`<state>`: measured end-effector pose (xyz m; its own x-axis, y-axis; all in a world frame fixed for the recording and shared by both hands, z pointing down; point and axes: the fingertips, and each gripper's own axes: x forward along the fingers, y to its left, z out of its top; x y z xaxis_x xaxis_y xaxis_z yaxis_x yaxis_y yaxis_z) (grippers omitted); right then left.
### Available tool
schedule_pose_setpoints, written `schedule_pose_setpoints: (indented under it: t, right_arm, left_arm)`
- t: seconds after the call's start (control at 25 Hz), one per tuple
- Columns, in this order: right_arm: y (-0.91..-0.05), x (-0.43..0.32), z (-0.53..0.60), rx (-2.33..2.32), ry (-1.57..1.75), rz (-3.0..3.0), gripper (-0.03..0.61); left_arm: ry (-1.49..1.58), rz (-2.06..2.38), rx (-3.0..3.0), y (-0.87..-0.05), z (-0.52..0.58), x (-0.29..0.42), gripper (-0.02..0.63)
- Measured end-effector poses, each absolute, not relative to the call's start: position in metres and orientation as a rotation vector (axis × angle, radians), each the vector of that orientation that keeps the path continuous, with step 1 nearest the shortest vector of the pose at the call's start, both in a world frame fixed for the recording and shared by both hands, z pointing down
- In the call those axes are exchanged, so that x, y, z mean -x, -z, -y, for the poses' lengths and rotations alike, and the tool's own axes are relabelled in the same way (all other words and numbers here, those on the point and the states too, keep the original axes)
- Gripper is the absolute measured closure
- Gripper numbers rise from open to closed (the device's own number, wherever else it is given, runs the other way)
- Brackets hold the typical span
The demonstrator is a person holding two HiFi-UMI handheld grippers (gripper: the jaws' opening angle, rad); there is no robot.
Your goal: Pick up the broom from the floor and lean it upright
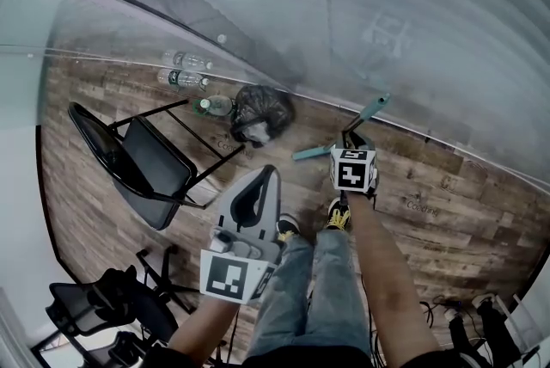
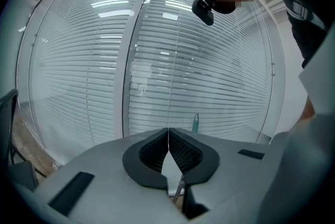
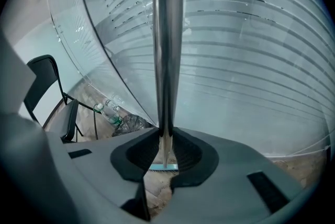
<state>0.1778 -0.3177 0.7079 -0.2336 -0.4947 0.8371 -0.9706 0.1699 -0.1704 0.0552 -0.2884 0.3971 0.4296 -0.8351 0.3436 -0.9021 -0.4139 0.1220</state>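
The broom stands nearly upright by the glass wall. In the head view its teal head (image 1: 311,153) rests on the wood floor and its teal handle end (image 1: 374,107) points toward the glass. My right gripper (image 1: 351,143) is shut on the broom's metal pole (image 3: 166,50), which rises from the jaws out of the top of the right gripper view, with the teal head (image 3: 163,167) showing below. My left gripper (image 1: 268,175) hangs lower left of the broom, shut (image 2: 168,136) with nothing in it. The teal handle tip (image 2: 196,122) shows just beyond it against the blinds.
A black folding chair (image 1: 142,158) stands at the left. Plastic bottles (image 1: 185,70) and a black rubbish bag (image 1: 260,113) lie along the glass wall (image 1: 361,22). An office chair base (image 1: 112,306) is at lower left, cables (image 1: 473,315) at lower right. The person's shoes (image 1: 337,216) are under the right gripper.
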Motion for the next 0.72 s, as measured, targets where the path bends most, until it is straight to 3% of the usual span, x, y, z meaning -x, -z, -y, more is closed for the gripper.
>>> schedule_pose_setpoints:
  t: [0.64,0.72]
  right_arm:
    - [-0.7067,-0.1737,0.3266,-1.377,-0.933,1.878,0.489]
    - [-0.7041,-0.1716,0.3281,-1.365,-0.921,1.906,0.466]
  left_arm:
    - [-0.338,1.527,-2.387,-0.3965,0.2817,-0.0464,0.592]
    - [-0.343,1.529,-2.387,-0.3965,0.2805,-0.0468,0.592]
